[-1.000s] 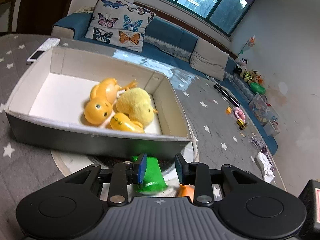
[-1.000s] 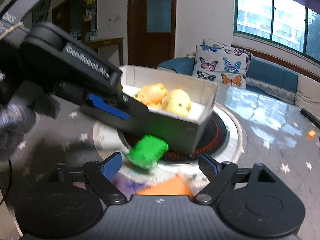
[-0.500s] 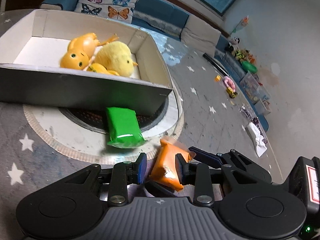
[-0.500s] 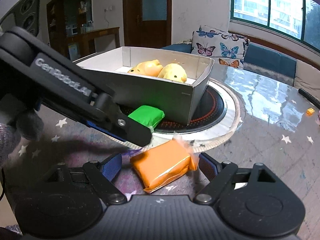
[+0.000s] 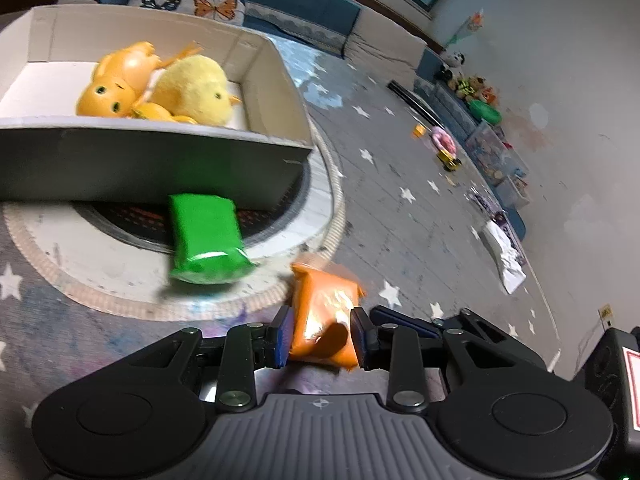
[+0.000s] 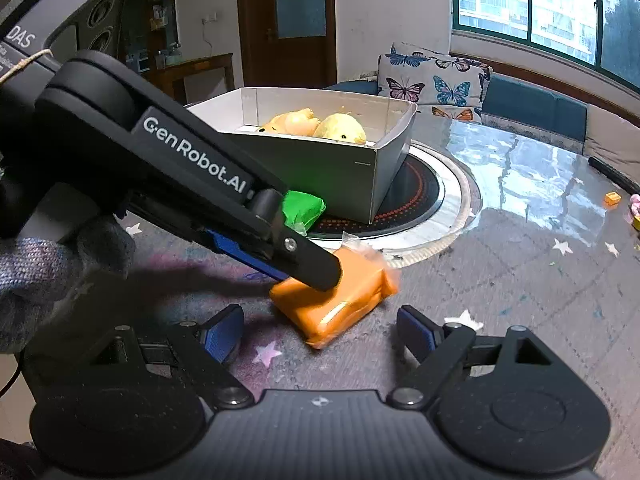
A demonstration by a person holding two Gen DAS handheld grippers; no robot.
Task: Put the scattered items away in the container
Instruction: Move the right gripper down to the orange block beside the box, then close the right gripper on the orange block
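An orange packet (image 5: 324, 320) lies on the starry table between the fingers of my left gripper (image 5: 320, 338), whose pads touch its sides. In the right wrist view the orange packet (image 6: 344, 304) lies on the table with the left gripper's finger (image 6: 308, 260) on it. My right gripper (image 6: 320, 332) is open and empty just in front of it. A green packet (image 5: 206, 236) lies by the grey box (image 5: 120, 168), which holds yellow duck toys (image 5: 188, 92).
The box stands on a round hotplate (image 5: 316, 200) set in the table. The right gripper's body (image 5: 460, 324) is close beside my left one. A sofa with butterfly cushions (image 6: 432, 80) stands behind the table. Toys (image 5: 444, 148) lie on the floor.
My left gripper moved down from the green packet to the orange packet and now has its fingers on either side of it. The right gripper stayed open close by.
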